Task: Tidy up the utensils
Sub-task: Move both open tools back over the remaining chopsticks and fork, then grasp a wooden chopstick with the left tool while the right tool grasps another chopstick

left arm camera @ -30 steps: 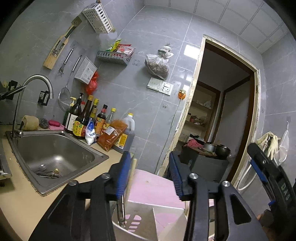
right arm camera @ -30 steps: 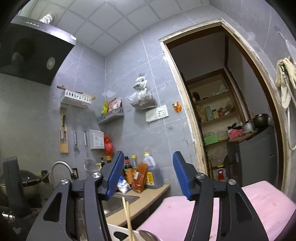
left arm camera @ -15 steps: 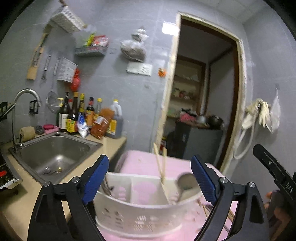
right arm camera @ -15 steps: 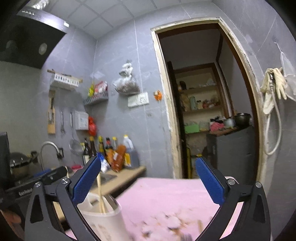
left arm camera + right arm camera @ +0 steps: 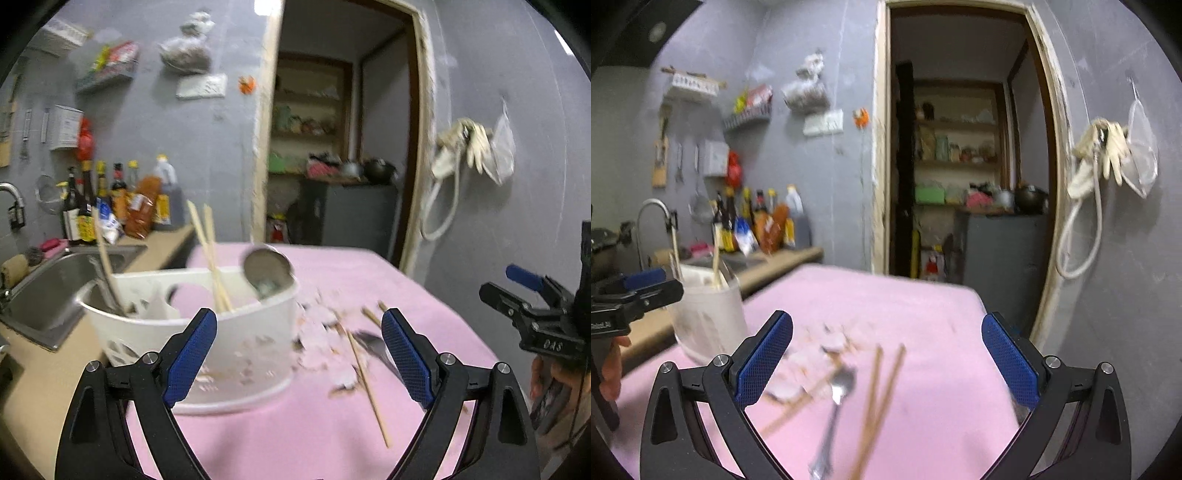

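A white utensil holder (image 5: 229, 343) stands on the pink cloth (image 5: 295, 435) and holds chopsticks (image 5: 212, 254) and a ladle (image 5: 267, 267); it also shows at the left in the right wrist view (image 5: 709, 314). Loose chopsticks (image 5: 881, 398) and a metal spoon (image 5: 836, 398) lie on the cloth (image 5: 923, 314); a chopstick (image 5: 365, 384) lies right of the holder. My left gripper (image 5: 299, 358) is open and empty just before the holder. My right gripper (image 5: 888, 362) is open and empty above the loose utensils.
A steel sink (image 5: 48, 291) and a row of bottles (image 5: 110, 199) are on the counter at left. Pale torn scraps (image 5: 321, 332) lie on the cloth beside the holder. A doorway (image 5: 960, 166) opens behind the table, with a dark cabinet (image 5: 1001, 247) inside.
Both grippers have opened wide and pulled back and tilted down. The holder and the loose utensils on the cloth have come into full view.
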Tool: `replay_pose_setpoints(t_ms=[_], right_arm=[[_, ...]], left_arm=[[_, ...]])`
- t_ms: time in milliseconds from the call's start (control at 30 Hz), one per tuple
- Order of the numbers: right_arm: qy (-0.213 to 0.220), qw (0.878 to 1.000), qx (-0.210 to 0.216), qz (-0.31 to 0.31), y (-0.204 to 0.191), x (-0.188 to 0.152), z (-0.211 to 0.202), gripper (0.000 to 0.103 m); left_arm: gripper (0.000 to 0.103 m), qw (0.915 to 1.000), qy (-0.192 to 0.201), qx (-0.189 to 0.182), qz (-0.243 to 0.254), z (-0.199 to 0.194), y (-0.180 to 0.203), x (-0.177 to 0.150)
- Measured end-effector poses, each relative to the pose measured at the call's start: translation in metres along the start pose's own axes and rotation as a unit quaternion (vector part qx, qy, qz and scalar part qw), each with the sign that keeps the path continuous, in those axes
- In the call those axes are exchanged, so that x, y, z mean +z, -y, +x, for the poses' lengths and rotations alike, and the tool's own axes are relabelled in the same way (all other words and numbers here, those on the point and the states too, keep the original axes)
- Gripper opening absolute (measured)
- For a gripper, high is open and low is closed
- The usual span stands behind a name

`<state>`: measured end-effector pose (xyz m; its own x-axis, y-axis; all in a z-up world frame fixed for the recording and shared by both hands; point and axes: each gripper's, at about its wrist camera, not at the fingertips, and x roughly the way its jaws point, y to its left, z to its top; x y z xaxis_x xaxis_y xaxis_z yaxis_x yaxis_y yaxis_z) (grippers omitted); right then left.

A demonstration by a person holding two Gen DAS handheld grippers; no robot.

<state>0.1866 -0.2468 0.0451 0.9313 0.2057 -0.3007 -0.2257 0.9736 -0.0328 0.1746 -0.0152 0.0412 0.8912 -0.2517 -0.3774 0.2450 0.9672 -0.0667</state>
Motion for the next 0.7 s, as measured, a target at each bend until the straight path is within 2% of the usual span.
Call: replay_pose_setpoints(t_ms=[200,367,567,600,700], right_arm=[[-0.068,0.997,-0.014,0.017,0.026,-0.021,0.014,0.103],[-0.114,0.993,0.004,0.032,0.04,-0.034,0.03,0.088],[-0.166,0.984,0.049,0.036,0.042,-0.044,0.055,0.072],[-0.175,0.982,0.057,0.034,0.041,-0.045,0.059,0.069],[-0.199,0.976,0.078,0.028,0.038,-0.047,0.072,0.059]], left_arm=[[0.087,0.997,-0.066,-0.007,0.041,0.033,0.03,-0.015],[0.087,0.9913,-0.117,-0.007,0.06,0.057,0.04,-0.027],[0.086,0.9818,-0.175,-0.028,0.067,0.089,0.047,-0.032],[0.085,0.98,-0.184,-0.032,0.068,0.093,0.048,-0.032],[0.068,0.9731,-0.215,-0.045,0.069,0.112,0.052,-0.035]])
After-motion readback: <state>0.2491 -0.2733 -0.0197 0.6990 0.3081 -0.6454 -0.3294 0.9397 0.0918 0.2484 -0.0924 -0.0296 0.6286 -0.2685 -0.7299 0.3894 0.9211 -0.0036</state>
